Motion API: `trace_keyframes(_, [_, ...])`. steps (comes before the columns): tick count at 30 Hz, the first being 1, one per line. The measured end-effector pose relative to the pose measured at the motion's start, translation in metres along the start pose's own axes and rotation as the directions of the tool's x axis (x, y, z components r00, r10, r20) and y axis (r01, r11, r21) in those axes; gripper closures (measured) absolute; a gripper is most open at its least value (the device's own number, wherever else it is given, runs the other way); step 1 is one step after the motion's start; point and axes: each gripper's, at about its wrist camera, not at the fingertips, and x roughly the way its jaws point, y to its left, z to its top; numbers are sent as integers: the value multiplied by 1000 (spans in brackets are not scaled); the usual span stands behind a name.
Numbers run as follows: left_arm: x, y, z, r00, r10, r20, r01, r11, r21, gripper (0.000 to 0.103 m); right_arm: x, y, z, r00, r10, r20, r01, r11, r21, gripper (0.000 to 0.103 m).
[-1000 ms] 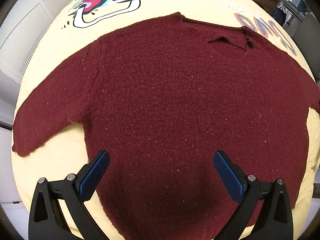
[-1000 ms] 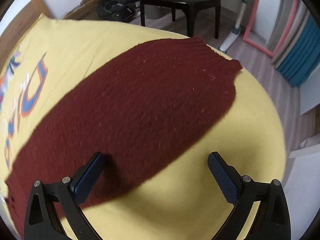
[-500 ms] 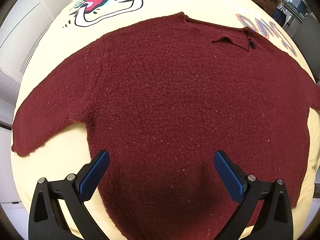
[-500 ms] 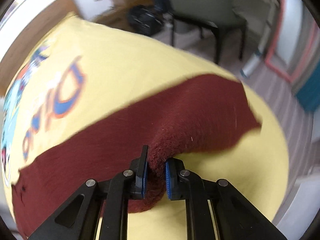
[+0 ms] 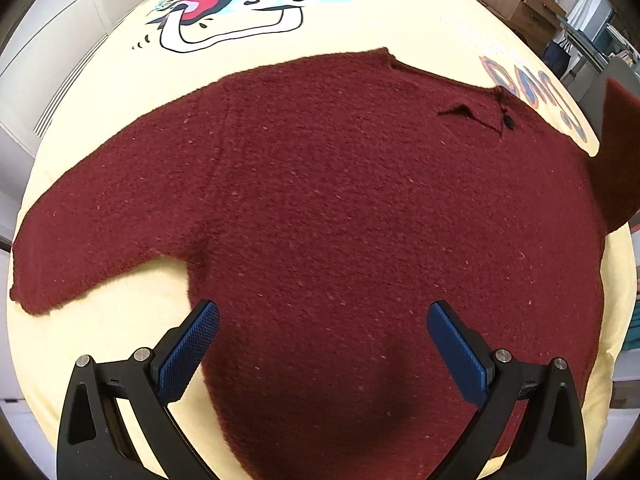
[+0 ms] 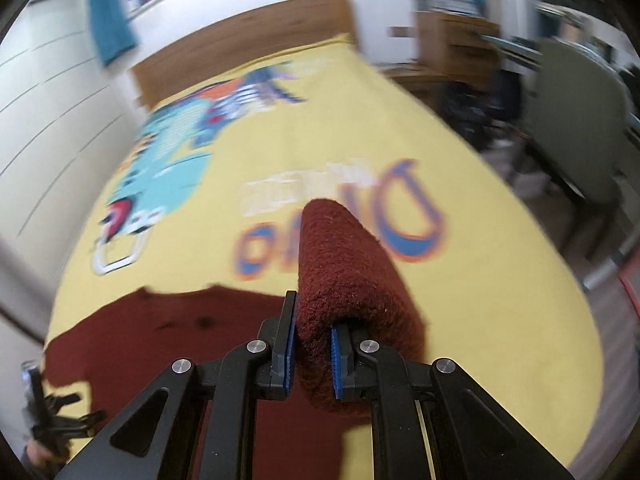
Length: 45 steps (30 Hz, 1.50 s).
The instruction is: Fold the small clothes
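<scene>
My right gripper [image 6: 312, 350] clamps the raised sleeve [image 6: 340, 264], left gripper [image 5: 323, 346] agape above the sweater [image 5: 340, 208]; no fold laid yet.

Fuzzy maroon knit sweater [image 5: 340, 208] on smooth matt yellow printed bedsheet [image 5: 120, 80].

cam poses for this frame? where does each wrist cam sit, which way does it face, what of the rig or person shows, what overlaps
Left wrist: on the left gripper, looking steeply down at the sweater spread on the yellow bedspread; its own two open fingers show.
Right wrist: on the right gripper, raised, angled down the bed toward the headboard; its fingers clamp the lifted sleeve; the other gripper shows at lower left.
Shared: sweater, bedspread print, the lifted sleeve at the left view's right edge.
</scene>
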Motion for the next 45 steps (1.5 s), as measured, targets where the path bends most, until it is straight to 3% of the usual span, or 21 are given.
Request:
trace_keyframes(5, [-9, 19, 1, 1000, 8, 15, -8, 1000, -15, 1, 34, 83, -4, 994, 86, -64, -90, 993, -76, 89])
trace_keyframes(8, [-9, 24, 3, 1000, 11, 17, -11, 1000, -23, 1, 69, 125, -19, 983, 104, -148, -122, 986, -116, 89])
trace_keyframes(15, [0, 30, -1, 1000, 22, -1, -22, 999, -29, 1, 121, 162, -90, 940, 95, -327, -151, 977, -150, 89])
trace_keyframes(21, [5, 28, -6, 999, 44, -15, -44, 999, -4, 1, 138, 159, -129, 906, 77, -416, -147, 979, -139, 88])
trace_keyframes(26, [6, 25, -6, 999, 50, -17, -50, 999, 2, 1, 152, 158, -146, 885, 33, -464, -113, 983, -145, 80])
trace_keyframes(27, [6, 24, -6, 998, 56, -16, -55, 998, 5, 1, 153, 158, -147, 884, 21, -468, -103, 983, -150, 73])
trace_keyframes(30, [9, 19, -5, 998, 60, -15, -59, 998, 13, 1, 155, 158, -150, 879, -34, -475, -59, 982, -179, 38])
trace_keyframes(34, [6, 20, -5, 998, 65, -15, -65, 998, 19, 1, 153, 152, -151, 870, -63, -489, -34, 982, -186, 22])
trace_keyframes(41, [6, 4, 2, 998, 65, -9, -64, 996, 62, 1, 131, 127, -159, 847, -95, -524, -30, 974, -226, 15])
trace_keyframes(45, [3, -24, 8, 999, 40, 7, -40, 989, 143, 1, 111, 93, -170, 851, -89, -518, -7, 983, -181, 15])
